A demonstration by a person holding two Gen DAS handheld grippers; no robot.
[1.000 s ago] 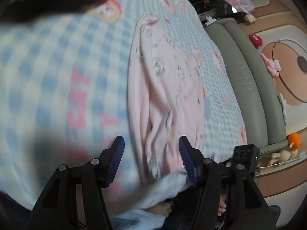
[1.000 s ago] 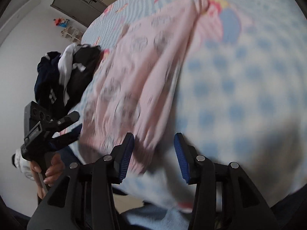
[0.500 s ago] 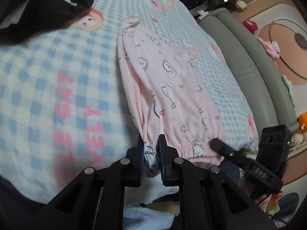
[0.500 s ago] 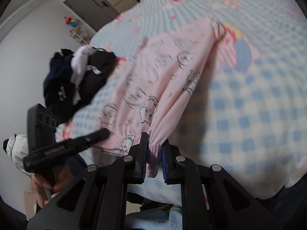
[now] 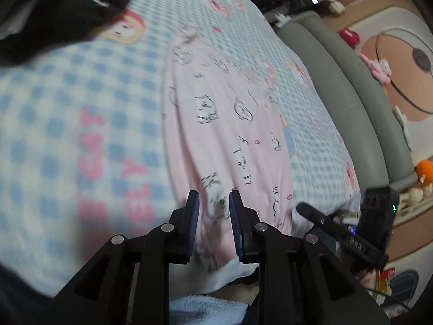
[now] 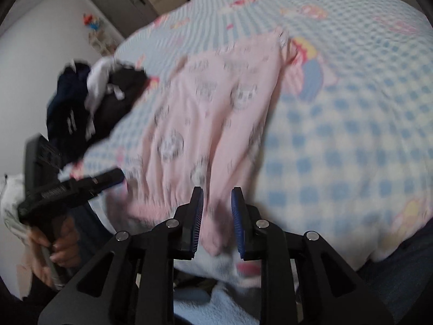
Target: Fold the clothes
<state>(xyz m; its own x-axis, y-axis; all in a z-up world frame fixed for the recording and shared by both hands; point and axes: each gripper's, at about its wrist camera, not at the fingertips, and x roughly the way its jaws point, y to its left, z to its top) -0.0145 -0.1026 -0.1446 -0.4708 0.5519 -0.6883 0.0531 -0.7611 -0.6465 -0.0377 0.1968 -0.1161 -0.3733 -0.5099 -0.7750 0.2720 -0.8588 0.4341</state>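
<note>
Pink pyjama trousers with cartoon prints [image 5: 224, 124] lie lengthwise on the blue checked bed cover [image 5: 67, 113], waistband at the near edge. My left gripper [image 5: 213, 203] is slightly open over the waistband's left corner, cloth between its jaws but not clamped. In the right wrist view the trousers [image 6: 205, 124] lie the same way, and my right gripper [image 6: 216, 200] is slightly open over the waistband's right corner. Each gripper shows in the other's view, the right gripper [image 5: 338, 230] and the left gripper [image 6: 73, 187].
A pile of dark and white clothes [image 6: 89, 103] lies on the bed's far left corner, also in the left wrist view [image 5: 54, 8]. A grey padded bed rail [image 5: 360, 103] runs along the right side. Toys lie on the play mat [image 5: 379, 67] beyond.
Both grippers shut on the waistband corners half a second ago and have now opened a little, letting the cloth go. Both views are blurred from motion.
</note>
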